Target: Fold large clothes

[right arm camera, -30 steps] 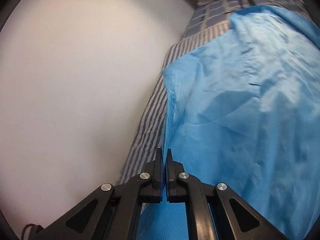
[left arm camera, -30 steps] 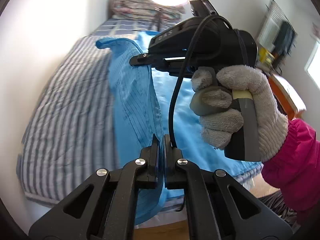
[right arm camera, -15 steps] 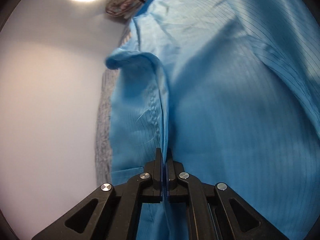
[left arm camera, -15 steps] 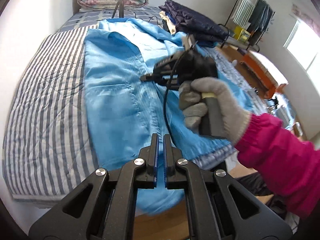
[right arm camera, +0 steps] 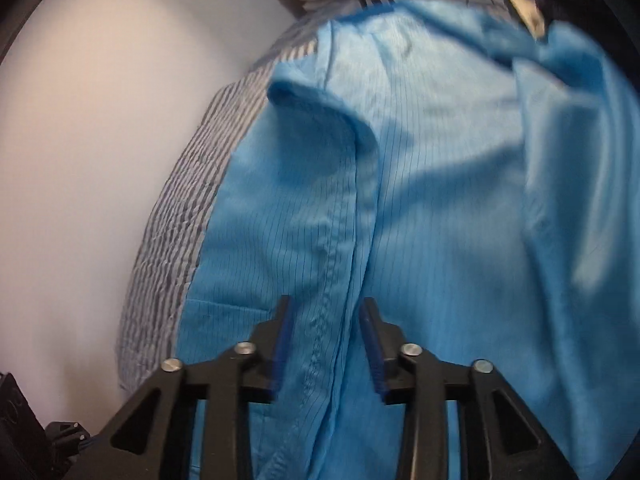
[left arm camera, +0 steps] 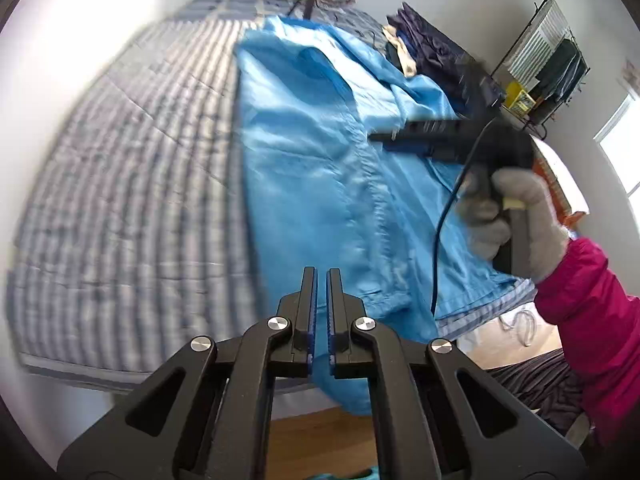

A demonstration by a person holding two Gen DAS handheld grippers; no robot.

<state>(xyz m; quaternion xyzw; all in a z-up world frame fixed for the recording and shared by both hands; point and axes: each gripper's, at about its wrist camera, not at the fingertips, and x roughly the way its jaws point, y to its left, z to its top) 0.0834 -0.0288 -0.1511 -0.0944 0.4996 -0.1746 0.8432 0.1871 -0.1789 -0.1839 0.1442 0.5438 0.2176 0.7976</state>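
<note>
The thin, limp, rather slick blue garment (left arm camera: 320,168) lay spread on the striped bed (left arm camera: 120,184), best pinched at its stitched hem, as the right gripper (right arm camera: 325,340) was opening over that seam and the left gripper (left arm camera: 321,280) looked pinched together, seemingly empty.

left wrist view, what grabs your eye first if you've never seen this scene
A big bright blue garment lies spread along the striped bed, its near end hanging over the edge. At right a grey-gloved hand with a pink sleeve holds the right gripper, whose jaws are opening over the cloth's seam.
</note>
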